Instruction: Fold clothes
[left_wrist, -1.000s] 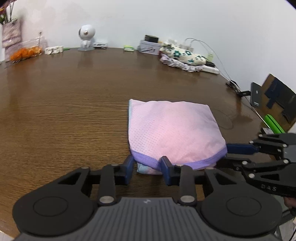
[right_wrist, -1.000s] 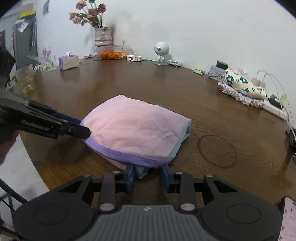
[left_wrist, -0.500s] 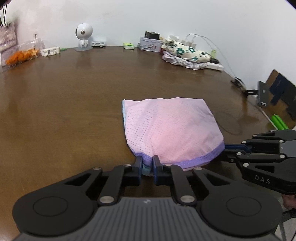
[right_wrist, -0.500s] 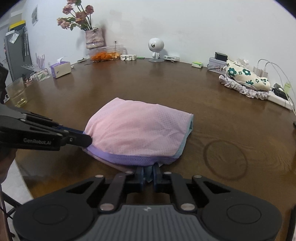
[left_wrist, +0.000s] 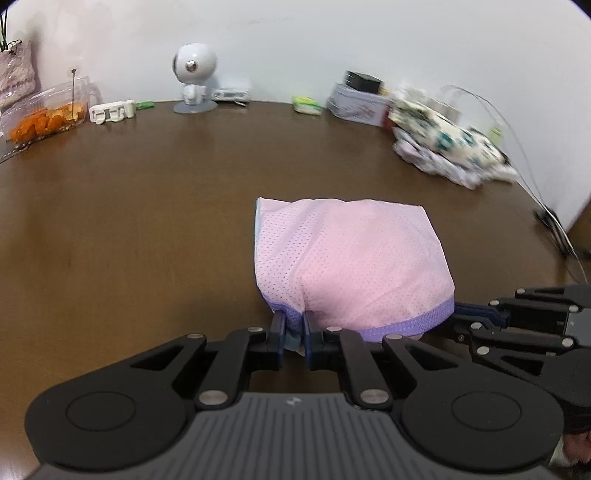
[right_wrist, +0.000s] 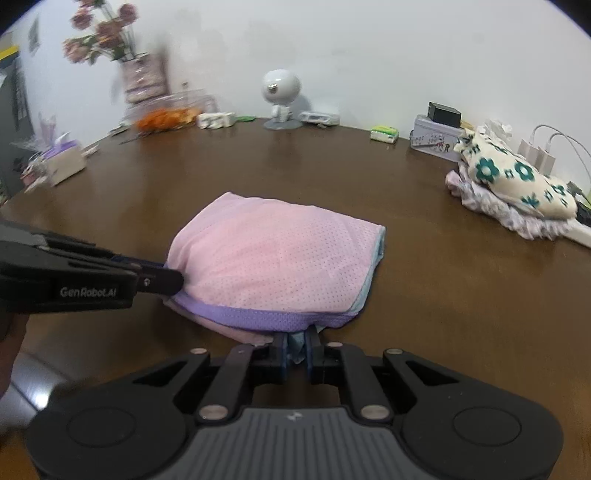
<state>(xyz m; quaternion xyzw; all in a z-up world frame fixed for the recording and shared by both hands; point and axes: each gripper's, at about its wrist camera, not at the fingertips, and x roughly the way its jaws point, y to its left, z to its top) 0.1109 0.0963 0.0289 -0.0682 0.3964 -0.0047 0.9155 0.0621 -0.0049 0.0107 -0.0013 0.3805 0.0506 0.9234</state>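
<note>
A folded pink mesh garment (left_wrist: 351, 258) (right_wrist: 273, 266) with a purple hem and pale blue edging lies on the brown wooden table (left_wrist: 129, 221). My left gripper (left_wrist: 294, 326) is shut on the garment's near left corner, purple and blue cloth pinched between its pads. My right gripper (right_wrist: 296, 341) is shut on the other near corner, with blue cloth bunched between its fingers. In the right wrist view the left gripper (right_wrist: 168, 278) comes in from the left at the hem. In the left wrist view the right gripper (left_wrist: 465, 314) comes in from the right.
A pile of floral clothes (right_wrist: 517, 184) (left_wrist: 450, 147) lies at the far right beside chargers and cables. Along the far edge stand a white round camera (left_wrist: 194, 77), a tin box (right_wrist: 436, 142), a tub of orange food (left_wrist: 44, 110), a flower vase (right_wrist: 142, 77) and a tissue box (right_wrist: 64, 164).
Both grippers closed on the garment's near corners, then pushed it away across the table; the camera, tin and floral pile at the far edge look much nearer now.
</note>
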